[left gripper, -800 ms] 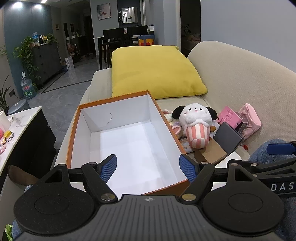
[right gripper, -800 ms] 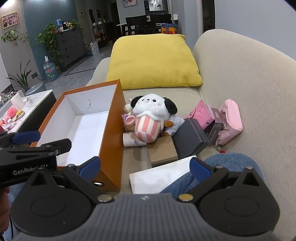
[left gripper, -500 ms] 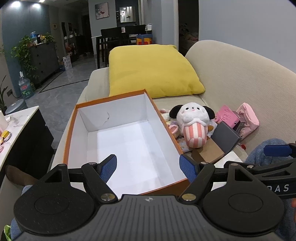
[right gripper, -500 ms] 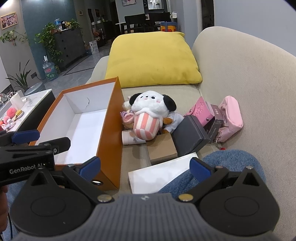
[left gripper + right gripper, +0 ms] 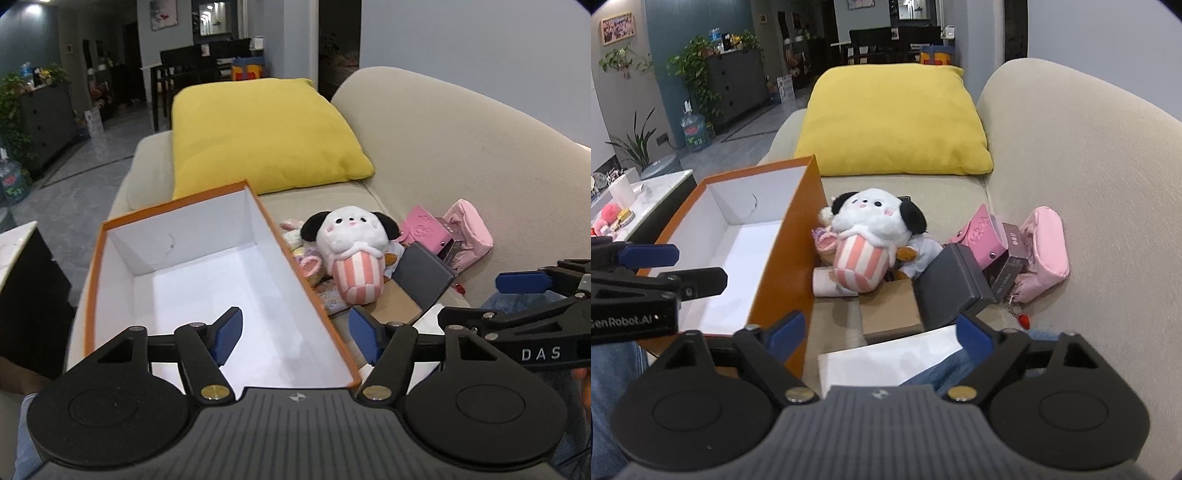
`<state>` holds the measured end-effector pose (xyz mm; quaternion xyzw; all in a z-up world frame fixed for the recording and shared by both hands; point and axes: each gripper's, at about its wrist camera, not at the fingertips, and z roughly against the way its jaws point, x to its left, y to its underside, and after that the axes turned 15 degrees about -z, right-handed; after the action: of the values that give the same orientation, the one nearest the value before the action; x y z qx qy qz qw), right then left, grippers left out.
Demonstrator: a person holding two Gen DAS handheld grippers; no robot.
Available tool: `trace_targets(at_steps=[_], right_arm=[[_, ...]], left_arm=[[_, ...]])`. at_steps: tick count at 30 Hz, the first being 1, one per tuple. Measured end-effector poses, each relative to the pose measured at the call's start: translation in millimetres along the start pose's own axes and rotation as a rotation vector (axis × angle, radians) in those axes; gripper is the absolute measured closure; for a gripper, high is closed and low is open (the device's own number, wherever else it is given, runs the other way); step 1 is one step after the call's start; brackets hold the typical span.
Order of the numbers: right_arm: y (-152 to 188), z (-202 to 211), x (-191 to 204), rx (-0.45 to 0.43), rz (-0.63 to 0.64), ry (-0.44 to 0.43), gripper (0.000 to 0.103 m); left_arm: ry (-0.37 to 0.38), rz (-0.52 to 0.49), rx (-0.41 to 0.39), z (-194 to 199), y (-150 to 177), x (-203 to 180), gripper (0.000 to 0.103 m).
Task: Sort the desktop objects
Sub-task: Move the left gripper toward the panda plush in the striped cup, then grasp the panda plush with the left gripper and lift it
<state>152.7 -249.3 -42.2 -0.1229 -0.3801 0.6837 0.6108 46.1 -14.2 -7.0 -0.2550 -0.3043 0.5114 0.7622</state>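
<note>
Left gripper (image 5: 294, 334): jaws wide apart, nothing between them. It hangs over the near end of the orange box (image 5: 110, 236), tilted down, one pad inside the box outline and the other just past its right wall. Box interior white, nothing in it that shows.

Right gripper (image 5: 877, 332): jaws also spread wide, holding nothing. It points down at the pile beside the box, with a white flat card or box (image 5: 886, 360) lying directly under it, partly across a denim-clad knee.

The pile sits on the beige sofa seat (image 5: 953, 192), just right of the box wall:
- plush dog in a striped cup (image 5: 868, 240), upright-ish, leaning against the box side; small knitted bits tucked behind it
- white roll (image 5: 827, 284) under the plush
- brown cardboard box (image 5: 892, 310) in front
- dark grey case (image 5: 953, 291), tilted, resting on the cardboard
- pink wallet (image 5: 982, 236), brown slim box (image 5: 1010, 266) and pink pouch (image 5: 1045, 251), close together toward the backrest
- yellow cushion (image 5: 897, 118) beyond, not part of the job, I judge.

Judgement: nothing sorted yet; first pick is pending. The right side is placed for it. The plush is the easy start: soft, tall, top of the pile. Pinch the striped cup body across its width, lift straight up so the grey case and roll below don't slide, then carry over the wall. Flat card is a poor first choice; little edge to bite. Keep the left one clear of the drop zone, or use it to steady the box wall.
</note>
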Motion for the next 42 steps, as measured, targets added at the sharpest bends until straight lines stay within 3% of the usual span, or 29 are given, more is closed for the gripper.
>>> trace_targets(at_steps=[12, 22, 31, 38, 42], right_arm=[[-45, -38, -26, 0.065, -0.029, 0.006, 0.049], [-66, -89, -25, 0.148, 0.087, 0.017, 0.054], [-63, -101, -27, 0.173, 0.175, 0.002, 0.054], [-62, -101, -26, 0.164, 0.183, 0.008, 0.054], [-60, -101, -24, 0.163, 0.194, 0.017, 0.053]], left_arm=[[0.147, 0.005, 0.071, -62, -49, -3, 0.03], [0.199, 0.046, 0.217, -125, -76, -3, 0.03], [0.212, 0.055, 0.302, -155, -79, -14, 0.029], [0.173, 0.021, 0.306, -163, -83, -24, 0.028], [0.17, 0.011, 0.286, -161, -82, -23, 0.035]])
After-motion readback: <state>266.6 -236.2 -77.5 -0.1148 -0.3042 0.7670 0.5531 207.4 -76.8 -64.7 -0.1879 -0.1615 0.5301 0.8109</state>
